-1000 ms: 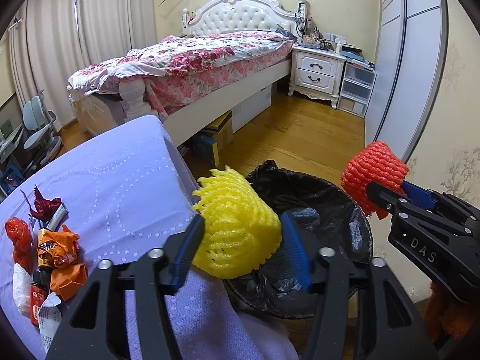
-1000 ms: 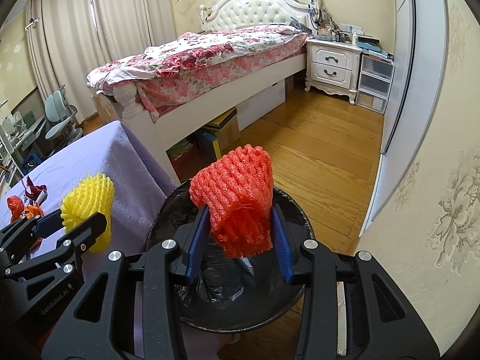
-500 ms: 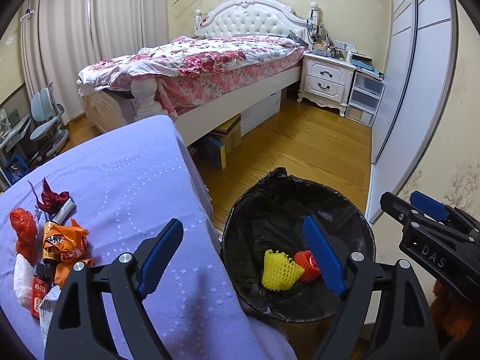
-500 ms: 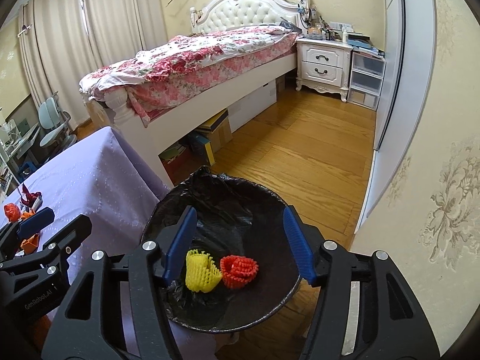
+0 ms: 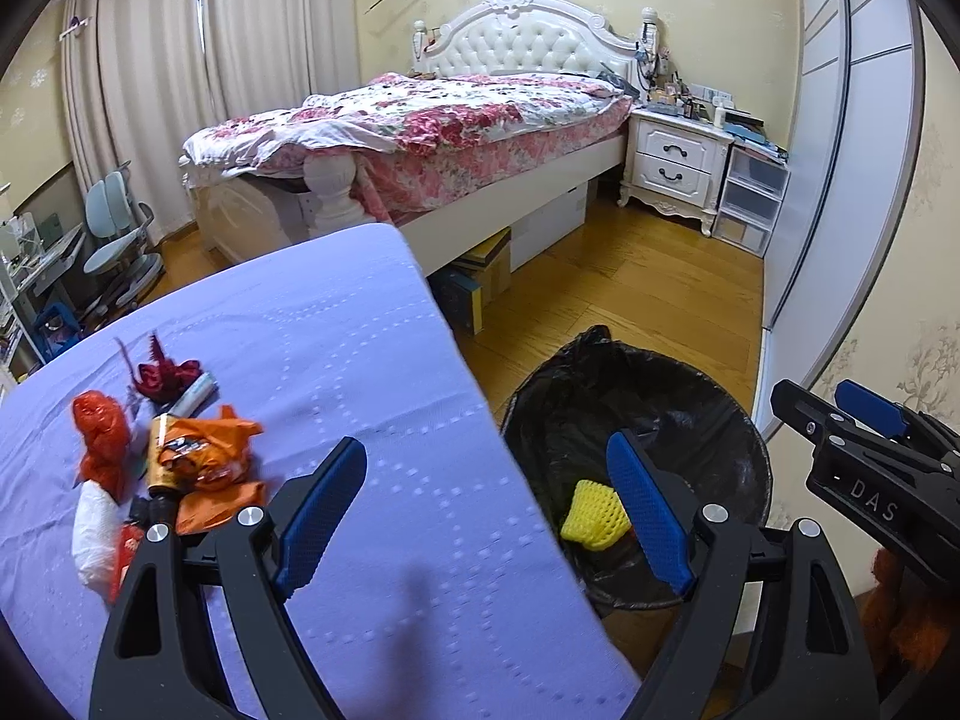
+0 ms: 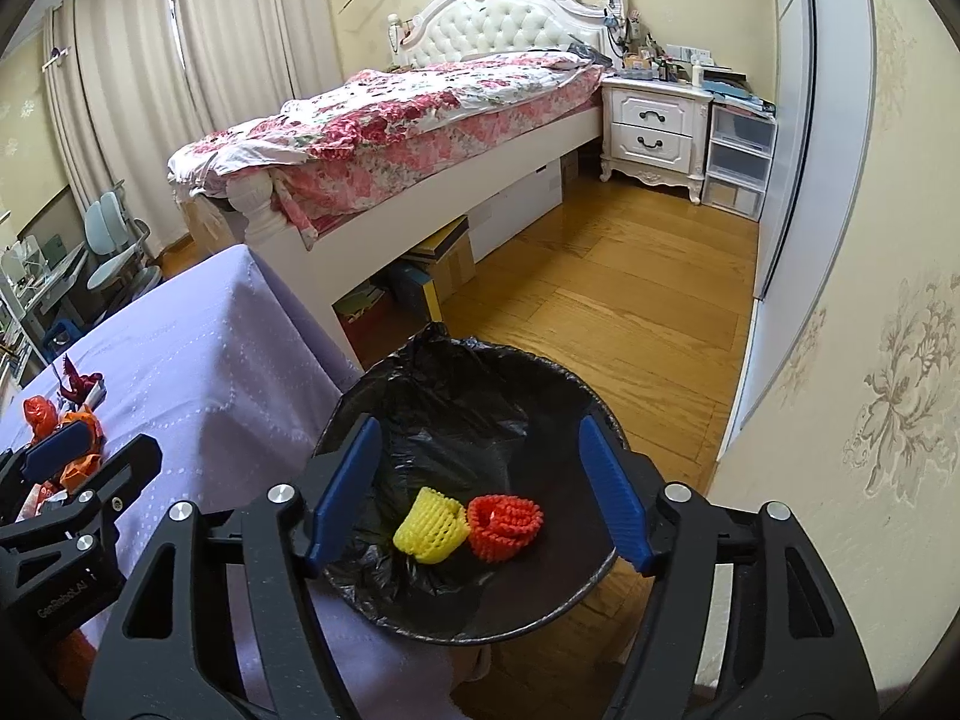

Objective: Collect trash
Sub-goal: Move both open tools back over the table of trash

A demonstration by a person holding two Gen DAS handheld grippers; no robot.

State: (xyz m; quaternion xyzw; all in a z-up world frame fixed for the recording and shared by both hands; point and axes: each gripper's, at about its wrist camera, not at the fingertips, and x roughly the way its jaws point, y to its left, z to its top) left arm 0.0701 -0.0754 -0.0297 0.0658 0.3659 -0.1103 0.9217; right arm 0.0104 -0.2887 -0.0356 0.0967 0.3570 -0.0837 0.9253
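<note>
1. Black plastic is lining the trash bin (image 6: 558, 387), which is seen standing on the wooden floor just beside the lavender-covered bench (image 5: 336, 324).
2. Two foam fruit nets are being shown lying side by side at the bottom of the bin: the yellow net (image 6: 431, 523) and the red net (image 6: 505, 526), touching each other.
3. The right gripper (image 6: 480, 492) is being held above the bin, its blue-padded fingers (image 6: 613, 495) being spread wider at this moment, with nothing gripped; the nets are only seen far below the gap.
4. The left gripper (image 5: 486, 510) is being held over the bench edge, fingers (image 5: 318, 501) released and wide apart, nothing between them.
5. From the left wrist view, the yellow net (image 5: 594, 517) is being partly hidden behind one finger pad.
6. More trash is being left on the bench: a pile of orange wrappers (image 5: 207, 468), a red plastic bag (image 5: 99, 438), a crumpled white piece (image 5: 93, 531) and a dark red scrap (image 5: 162, 375), all bunched close together near the bench's left side.
</note>
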